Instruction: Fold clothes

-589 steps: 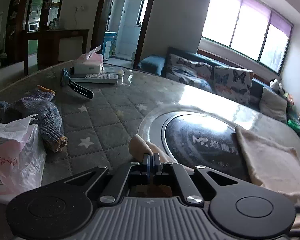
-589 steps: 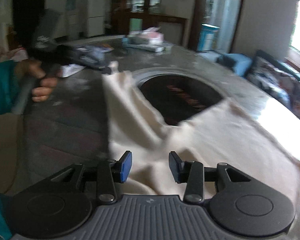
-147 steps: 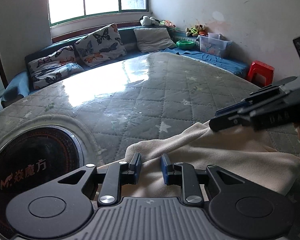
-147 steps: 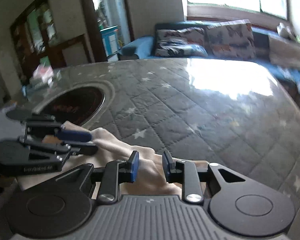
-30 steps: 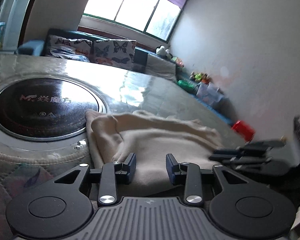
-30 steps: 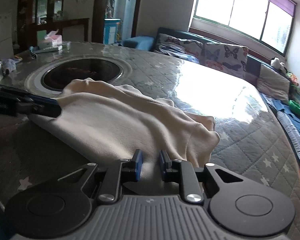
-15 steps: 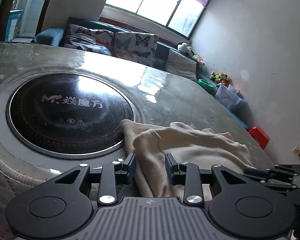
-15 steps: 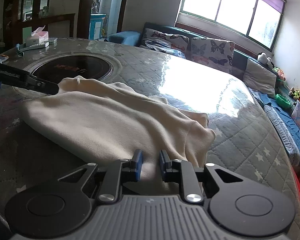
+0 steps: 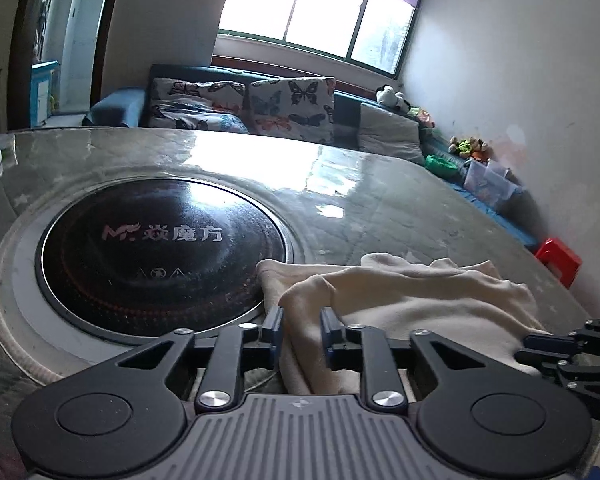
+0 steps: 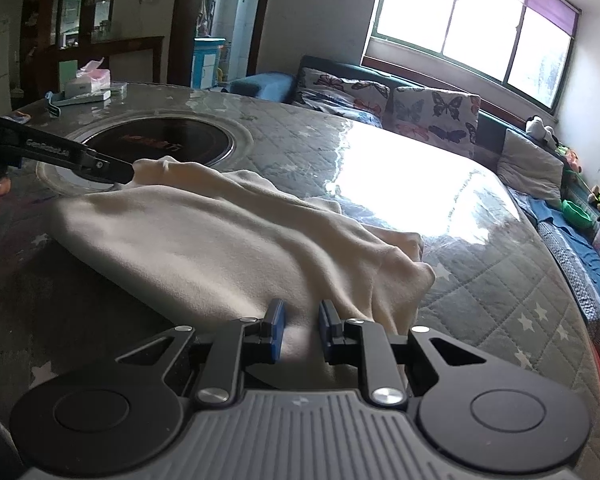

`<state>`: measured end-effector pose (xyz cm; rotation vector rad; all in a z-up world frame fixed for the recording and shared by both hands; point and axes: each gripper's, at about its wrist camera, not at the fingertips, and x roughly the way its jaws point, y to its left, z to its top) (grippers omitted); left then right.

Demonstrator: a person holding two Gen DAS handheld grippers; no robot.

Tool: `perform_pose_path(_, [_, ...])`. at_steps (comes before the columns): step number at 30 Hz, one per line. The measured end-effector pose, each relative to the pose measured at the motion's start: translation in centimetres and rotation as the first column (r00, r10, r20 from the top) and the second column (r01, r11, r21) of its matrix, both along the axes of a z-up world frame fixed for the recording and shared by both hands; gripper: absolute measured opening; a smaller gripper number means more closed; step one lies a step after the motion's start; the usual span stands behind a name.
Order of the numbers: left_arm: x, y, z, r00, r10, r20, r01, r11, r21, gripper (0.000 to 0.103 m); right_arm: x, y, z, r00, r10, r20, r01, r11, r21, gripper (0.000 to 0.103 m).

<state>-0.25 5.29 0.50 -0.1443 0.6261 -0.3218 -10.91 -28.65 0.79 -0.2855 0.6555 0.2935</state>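
Cream garment bunched on counter, at four o'clock of black cooktop disc, left claw and right claw both parted, fabric between their fingers, pink tissue box at counter's far edge.

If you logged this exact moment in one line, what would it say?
task: fold clothes | left tool: open, cream garment between fingers | right tool: open over garment's near edge | garment: bunched beside round cooktop

A cream fleece garment lies rumpled and folded on the quilted table, one corner overlapping the round black cooktop.
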Motion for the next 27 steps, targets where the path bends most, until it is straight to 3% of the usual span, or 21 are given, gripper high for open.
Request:
perform_pose_path(12, [0.3,-2.6,0.0,0.999,0.043,-0.016,-0.041,0.993,0.111,0.015,-0.2,-1.3,-0.3,0.997,0.076,0.033,-0.078,0.996,0.051,0.019])
perform_pose_path(14, [0.3,-3.0,0.1,0.999,0.039,-0.006,-0.038,0.991,0.128,0.007,-0.2,-1.4,-0.3,0.996,0.081,0.035,-0.083,0.995,0.061,0.019])
perform_pose_path(20, [0.6,-4.0,0.9,0.995,0.064,0.073,-0.079,0.971,0.227,0.005,-0.4,-1.8,-0.5,0.995,0.090,0.041,-0.093,0.992,0.090,0.019])
perform_pose_path(27, [1.6,-3.7,-0.7,0.998,0.064,0.020,-0.066,0.972,0.225,0.006,-0.5,-2.1,-0.6,0.994,0.096,0.046,-0.100,0.989,0.111,0.020])
